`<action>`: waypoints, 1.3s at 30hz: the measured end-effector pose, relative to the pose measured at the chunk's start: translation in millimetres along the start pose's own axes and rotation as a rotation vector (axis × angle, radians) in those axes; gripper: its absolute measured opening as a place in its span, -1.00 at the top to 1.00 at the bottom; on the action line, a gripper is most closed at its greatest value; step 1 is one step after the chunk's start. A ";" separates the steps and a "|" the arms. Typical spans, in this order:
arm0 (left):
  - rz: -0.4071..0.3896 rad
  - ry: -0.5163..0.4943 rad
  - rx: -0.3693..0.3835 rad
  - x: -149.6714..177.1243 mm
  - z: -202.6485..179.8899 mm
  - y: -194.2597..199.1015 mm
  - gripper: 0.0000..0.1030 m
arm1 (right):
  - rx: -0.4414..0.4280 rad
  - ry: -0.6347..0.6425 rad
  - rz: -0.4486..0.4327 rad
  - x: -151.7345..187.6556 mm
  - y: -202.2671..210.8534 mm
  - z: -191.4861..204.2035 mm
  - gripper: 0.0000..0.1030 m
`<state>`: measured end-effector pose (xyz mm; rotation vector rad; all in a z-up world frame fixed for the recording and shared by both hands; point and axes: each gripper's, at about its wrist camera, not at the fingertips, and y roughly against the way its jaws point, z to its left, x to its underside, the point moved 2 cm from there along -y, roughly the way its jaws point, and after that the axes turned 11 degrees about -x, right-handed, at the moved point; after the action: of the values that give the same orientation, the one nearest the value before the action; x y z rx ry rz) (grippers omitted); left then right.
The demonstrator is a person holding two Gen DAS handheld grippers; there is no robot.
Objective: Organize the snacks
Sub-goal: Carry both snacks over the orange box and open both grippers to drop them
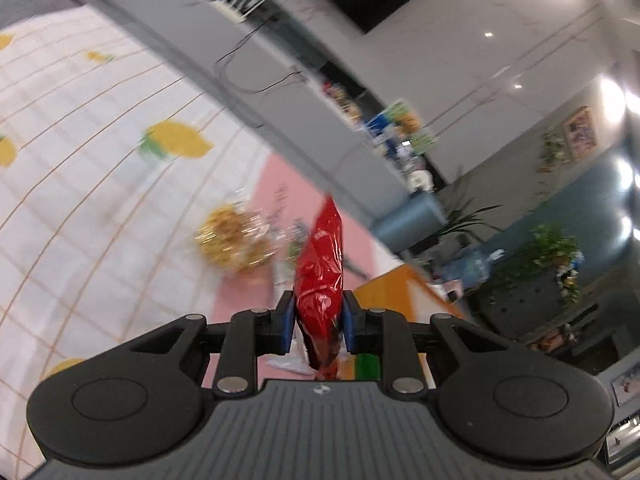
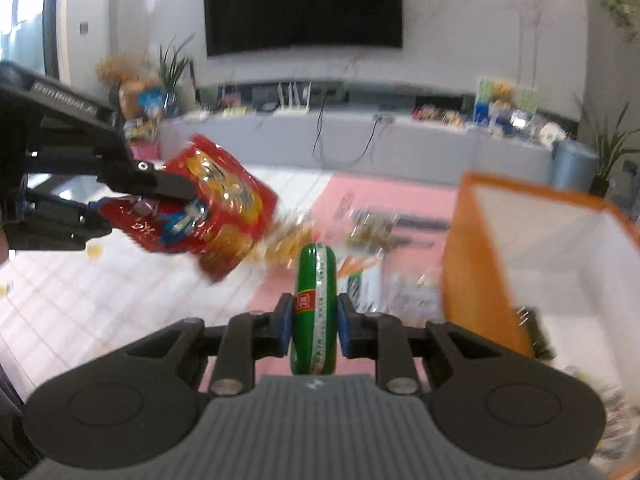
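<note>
My left gripper (image 1: 319, 322) is shut on a red snack bag (image 1: 322, 276), seen edge-on in the left wrist view and held above the floor. The right wrist view shows that same red bag (image 2: 218, 208) broadside at the left, pinched by the left gripper (image 2: 182, 196). My right gripper (image 2: 314, 326) is shut on a green sausage-shaped snack (image 2: 314, 304) with a white printed strip, held upright. An orange box (image 2: 480, 264) with a white inside stands open at the right. Loose snack packets (image 2: 360, 232) lie blurred on the pink mat beyond.
A golden snack bag (image 1: 232, 240) lies on the floor mat. A white tiled mat with lemon prints (image 1: 176, 140) spreads to the left. A long grey low counter (image 2: 400, 144) with cables, boxes and toys runs behind, under a wall television (image 2: 302, 4). Potted plants (image 1: 548, 248) stand at the right.
</note>
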<state>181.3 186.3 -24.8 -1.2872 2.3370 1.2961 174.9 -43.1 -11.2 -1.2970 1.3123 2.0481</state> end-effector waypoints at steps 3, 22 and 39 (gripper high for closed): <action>-0.006 -0.039 0.052 1.8 -27.0 3.9 0.50 | 0.050 -0.021 -0.076 -13.8 31.8 -15.7 0.60; 0.124 -0.093 0.123 41.2 -152.7 -57.6 0.52 | 0.309 -0.184 -0.107 -22.6 142.1 -143.0 0.60; 0.385 -0.294 -0.017 136.5 -233.7 -191.0 0.52 | 0.347 -0.279 -0.102 16.5 171.1 -213.7 0.60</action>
<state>298.0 -120.6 -69.4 -0.6091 2.4297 1.4924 150.8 -312.9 32.0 -0.8733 1.3631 1.7574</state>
